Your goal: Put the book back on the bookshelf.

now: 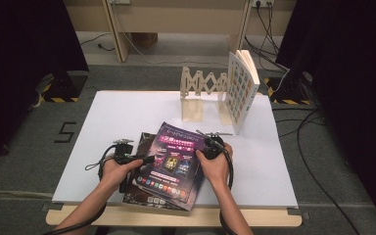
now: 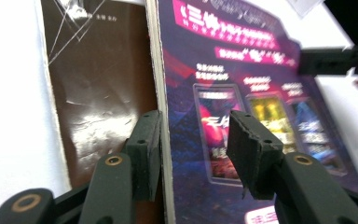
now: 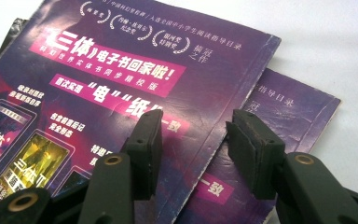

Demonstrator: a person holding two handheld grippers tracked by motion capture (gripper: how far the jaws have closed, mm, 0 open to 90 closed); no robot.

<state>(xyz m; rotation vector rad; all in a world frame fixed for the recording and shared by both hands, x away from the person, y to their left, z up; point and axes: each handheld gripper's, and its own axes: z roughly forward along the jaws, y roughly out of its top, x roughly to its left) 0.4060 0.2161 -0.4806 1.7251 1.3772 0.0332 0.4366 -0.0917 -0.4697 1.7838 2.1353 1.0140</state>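
Top book: the purple book (image 1: 174,164) lies flat near the front edge of the desk (image 1: 127,112), cover up, turned a bit askew on the stack.
Under it: a dark book (image 1: 144,142) pokes out at the left, and in the right claw view a second purple cover (image 3: 289,112) sticks out past the top book's edge.
Left claw: the left claw (image 2: 193,140) sits low at the top book's left edge, jaws apart and straddling that edge, one jaw over the dark book and one over the purple cover. Not pinching anything as far as I can see.
Right claw: the right claw (image 3: 193,140) is at the top book's right edge, jaws spread wide, the edge running between them with a gap on both sides. So open, nothing gripped.
Hands: both hands come in from the bottom, one on each side of the stack.
Back of desk: a wooden folding rack (image 1: 203,90) stands there with a white book (image 1: 242,88) leaning upright against its right end, well apart from the stack.
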